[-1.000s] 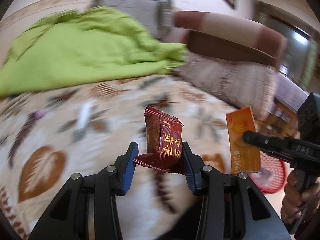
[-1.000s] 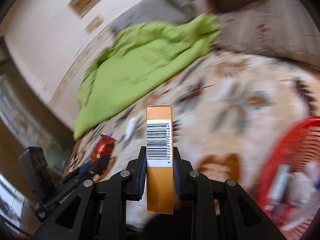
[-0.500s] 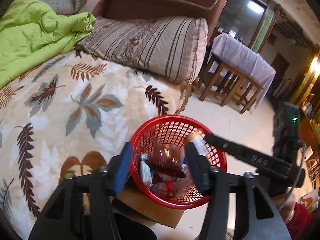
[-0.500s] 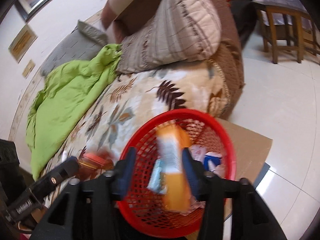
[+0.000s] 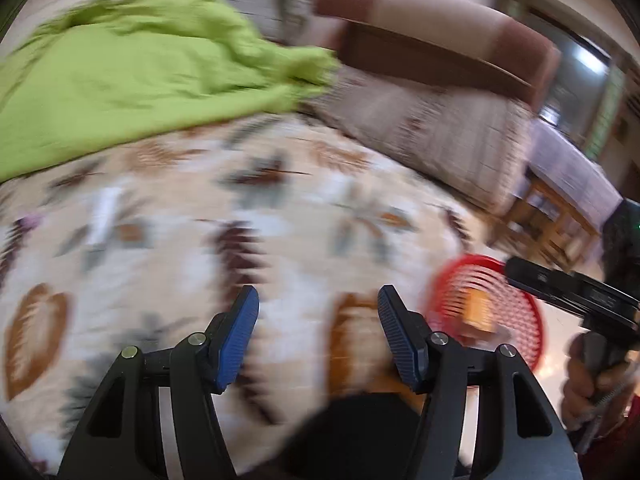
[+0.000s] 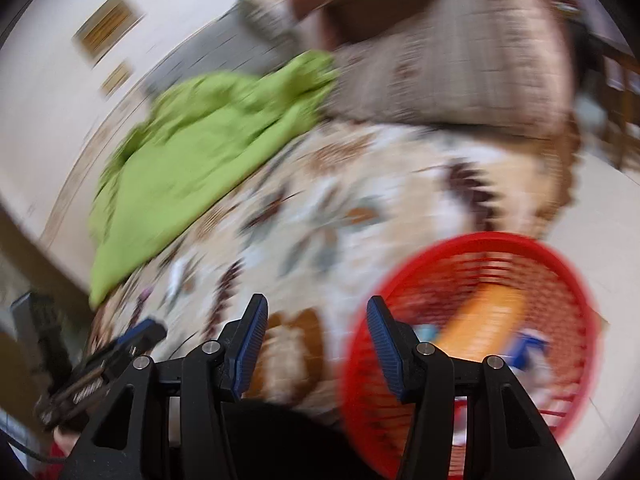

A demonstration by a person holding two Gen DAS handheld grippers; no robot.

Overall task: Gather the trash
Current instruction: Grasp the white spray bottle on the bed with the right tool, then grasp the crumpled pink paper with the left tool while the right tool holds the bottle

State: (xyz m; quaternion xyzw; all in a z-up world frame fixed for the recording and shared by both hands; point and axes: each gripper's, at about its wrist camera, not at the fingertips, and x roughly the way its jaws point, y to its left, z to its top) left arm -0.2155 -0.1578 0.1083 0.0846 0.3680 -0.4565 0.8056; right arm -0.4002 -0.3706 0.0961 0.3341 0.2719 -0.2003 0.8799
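Both views are blurred by motion. My left gripper (image 5: 318, 336) is open and empty over the leaf-patterned blanket (image 5: 280, 216). My right gripper (image 6: 314, 344) is open and empty too, at the left rim of the red mesh basket (image 6: 568, 280). The orange box (image 6: 484, 320) lies inside that basket among other wrappers. From the left wrist view the red basket (image 5: 532, 312) sits low at the right with the orange box (image 5: 478, 312) in it. A white piece of trash (image 5: 102, 212) lies on the blanket at the left, and a small white scrap (image 6: 176, 276) shows in the right wrist view.
A green quilt (image 5: 132, 72) covers the back of the bed, with a striped cushion (image 5: 448, 132) and a brown sofa back (image 5: 432, 40) to the right. Wooden furniture (image 5: 560, 220) stands beyond the basket. A hand (image 5: 588, 372) holds the right gripper's handle.
Both grippers let go over the basket: the red wrapper and orange box dropped in. Since then both have swung left, back over the blanket, open and empty.
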